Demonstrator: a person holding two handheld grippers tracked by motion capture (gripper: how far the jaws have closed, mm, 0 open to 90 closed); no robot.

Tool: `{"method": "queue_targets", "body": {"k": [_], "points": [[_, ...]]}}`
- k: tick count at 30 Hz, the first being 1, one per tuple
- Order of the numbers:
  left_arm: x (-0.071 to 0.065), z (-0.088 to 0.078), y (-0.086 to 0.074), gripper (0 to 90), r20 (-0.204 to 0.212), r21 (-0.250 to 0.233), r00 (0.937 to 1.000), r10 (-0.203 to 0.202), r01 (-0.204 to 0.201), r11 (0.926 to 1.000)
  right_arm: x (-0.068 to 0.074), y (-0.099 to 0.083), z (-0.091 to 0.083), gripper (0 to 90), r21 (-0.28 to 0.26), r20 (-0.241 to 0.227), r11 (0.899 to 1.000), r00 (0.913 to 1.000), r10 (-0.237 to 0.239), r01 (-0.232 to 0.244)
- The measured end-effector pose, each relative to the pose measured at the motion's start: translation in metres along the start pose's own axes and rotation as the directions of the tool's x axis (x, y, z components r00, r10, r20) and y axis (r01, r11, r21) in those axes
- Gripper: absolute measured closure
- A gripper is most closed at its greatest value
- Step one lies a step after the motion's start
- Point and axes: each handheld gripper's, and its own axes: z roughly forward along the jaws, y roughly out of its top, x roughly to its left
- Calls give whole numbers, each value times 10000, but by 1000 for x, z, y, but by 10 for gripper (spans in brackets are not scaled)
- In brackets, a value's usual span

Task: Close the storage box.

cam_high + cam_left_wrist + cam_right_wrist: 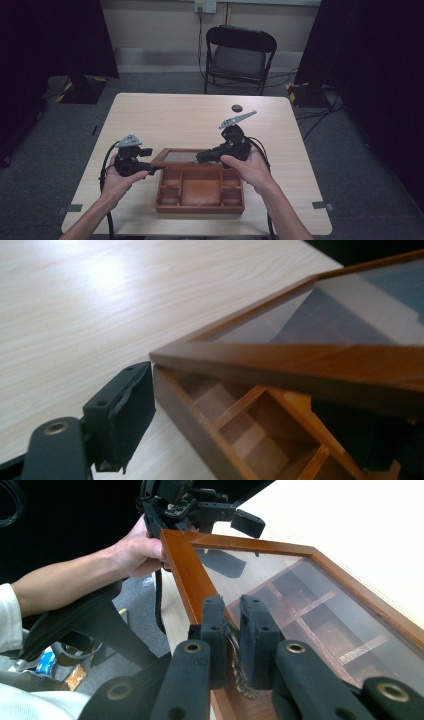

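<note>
Wooden box [200, 192] sits at the tabletop's [165, 115] near edge, glass lid [177, 157] partly raised. Right tongs [231, 630] pinch the small metal latch [239, 672] on the lid's front rail. Left tongs [250, 415] are spread around the box's left wall, not pressing. Step looks like lid swing, open or shut unclear. Next: hold the box steady, guide the lid along its hinge arc. Right gripper view shows the latch grip; high view hides it.
</note>
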Motion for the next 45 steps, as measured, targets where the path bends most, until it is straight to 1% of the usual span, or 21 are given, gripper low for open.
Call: {"method": "queue_targets", "body": {"k": [1,2,3,4,5,7,10,13,14,16,17,18,20,24,29,30,36,38,40,42,45], "points": [[2,0,-1,177,-7,116,10000,9,-9,9999,0,0,0,819,0,0,10000,10000,0,0],[6,-1,-3,185,-99,193,9999,-97,99,9998,0,0,0,819,24,-27,10000,10000,-2,2],[9,-2,-4,186,-118,250,9999,-106,109,9996,0,0,0,819,21,-16,10000,10000,0,0],[9,-2,-4,185,-118,250,9999,-106,109,9996,0,0,0,819,21,-16,10000,10000,0,0],[13,-4,-4,185,-213,210,9995,-229,233,9995,0,-1,0,819,35,-13,10000,10000,-6,6],[16,-6,-4,186,-266,208,9995,-197,203,9996,0,-1,0,819,56,-15,10000,10000,-11,11],[23,-10,-5,186,-457,186,9986,-276,285,9994,1,-1,1,819,110,26,9999,10000,-12,12],[28,-12,-7,190,-577,156,9970,-513,522,9985,2,-3,1,819,143,26,9999,10000,-20,20],[29,-12,-7,190,-552,173,9972,-500,510,9985,3,-4,1,818,189,68,9998,10000,-37,35],[33,-11,-9,191,-737,207,9962,-454,470,9987,4,-5,2,818,216,102,9997,9999,-87,85],[33,-11,-9,192,-737,207,9962,-454,470,9987,4,-5,2,818,257,94,9997,9999,-60,57],[36,-10,-11,193,-942,343,9940,-549,584,9977,4,-6,3,818,280,75,9996,9999,-78,76],[38,-10,-12,193,-961,384,9940,-527,567,9977,5,-7,3,818,297,87,9995,9999,-77,74],[42,-11,-12,193,-1063,323,9923,-630,668,9972,7,-13,6,818,541,52,9985,9999,-94,91],[45,-14,-12,193,-1139,200,9898,-855,884,9959,8,-16,7,818,540,112,9984,9997,-198,192],[45,-14,-13,193,-1160,209,9893,-888,919,9956,8,-19,9,818,560,38,9983,9998,-169,167],[44,-13,-13,193,-1151,231,9895,-878,910,9956,10,-26,12,818,692,29,9974,9998,-221,219],[44,-13,-13,193,-1152,219,9894,-881,912,9956,11,-29,14,818,652,67,9977,9998,-167,163],[44,-13,-13,193,-1150,186,9892,-912,940,9954,12,-31,15,818,627,115,9977,9996,-259,252],[46,-14,-13,193,-1203,190,9884,-929,959,9952,13,-38,19,817,826,117,9963,9996,-242,231],[47,-14,-13,193,-1229,183,9875,-983,1013,9947,14,-44,22,816,963,166,9950,9995,-265,248]]}}
